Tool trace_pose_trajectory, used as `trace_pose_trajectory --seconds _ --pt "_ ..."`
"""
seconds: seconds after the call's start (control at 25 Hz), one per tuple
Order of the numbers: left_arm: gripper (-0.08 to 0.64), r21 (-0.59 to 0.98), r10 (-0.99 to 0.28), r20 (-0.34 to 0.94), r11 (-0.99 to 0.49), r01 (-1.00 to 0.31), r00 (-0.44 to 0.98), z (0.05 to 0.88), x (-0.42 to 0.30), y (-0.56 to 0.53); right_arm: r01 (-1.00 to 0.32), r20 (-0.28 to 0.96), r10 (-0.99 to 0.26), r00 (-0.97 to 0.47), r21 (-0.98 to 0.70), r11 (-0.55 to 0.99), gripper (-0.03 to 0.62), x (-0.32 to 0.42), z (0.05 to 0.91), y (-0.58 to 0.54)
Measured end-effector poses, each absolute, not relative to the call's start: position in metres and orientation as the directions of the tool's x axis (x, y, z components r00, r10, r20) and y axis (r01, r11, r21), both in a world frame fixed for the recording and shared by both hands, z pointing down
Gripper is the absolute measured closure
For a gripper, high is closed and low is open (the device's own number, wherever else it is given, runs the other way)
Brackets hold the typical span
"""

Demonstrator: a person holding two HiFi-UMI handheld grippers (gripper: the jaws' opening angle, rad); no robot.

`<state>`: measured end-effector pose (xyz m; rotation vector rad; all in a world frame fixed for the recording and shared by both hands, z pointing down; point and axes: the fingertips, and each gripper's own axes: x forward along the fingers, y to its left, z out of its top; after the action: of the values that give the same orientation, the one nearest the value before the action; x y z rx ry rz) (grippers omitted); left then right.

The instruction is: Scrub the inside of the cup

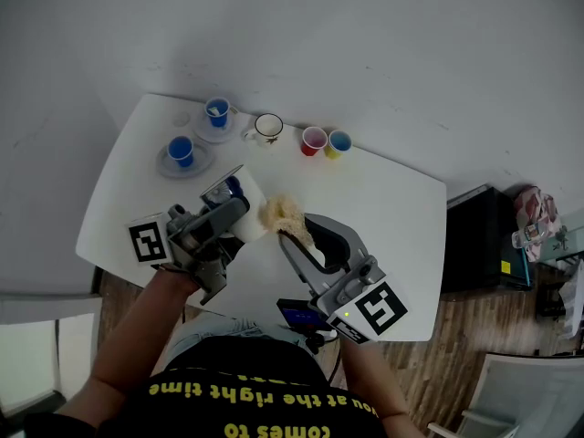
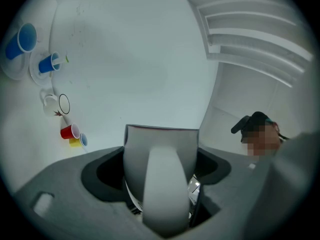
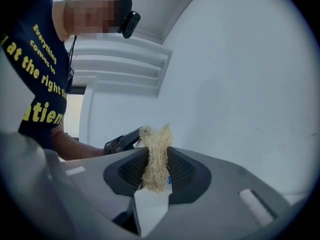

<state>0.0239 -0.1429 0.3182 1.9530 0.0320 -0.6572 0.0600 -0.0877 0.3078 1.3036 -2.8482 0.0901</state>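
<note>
- A person stands at the near edge of a white table with a gripper in each hand.
- The left gripper is clamped on a white cup. Its jaws press the cup's sides, and the handle faces back toward that gripper's camera.
- The cup is held up off the table, over its near left part, tipped on its side with its mouth turned toward the right gripper.
- The right gripper's jaws pinch a pale, stringy scrubber, and a tuft of it sticks out past the tips.
- The scrubber sits right at the cup's mouth, over the table's near middle. I cannot tell whether it reaches inside.
- Along the table's far side stand two blue cups on saucers at the left, then a white mug, a red cup and a yellow cup. The red and yellow cups touch each other.
- A dark cabinet stands just beyond the table's right end.
</note>
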Motion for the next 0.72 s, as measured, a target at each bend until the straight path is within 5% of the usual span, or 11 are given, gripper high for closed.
trace_pose_trajectory --seconds 0.72 --pt "0.155 0.825 -0.234 -0.395 -0.516 0.231 0.888 0.338 0.026 -0.145 -0.729 0.027 -0.729 -0.684 -0.022 0.684 0.476 0.037 0.3 -0.076"
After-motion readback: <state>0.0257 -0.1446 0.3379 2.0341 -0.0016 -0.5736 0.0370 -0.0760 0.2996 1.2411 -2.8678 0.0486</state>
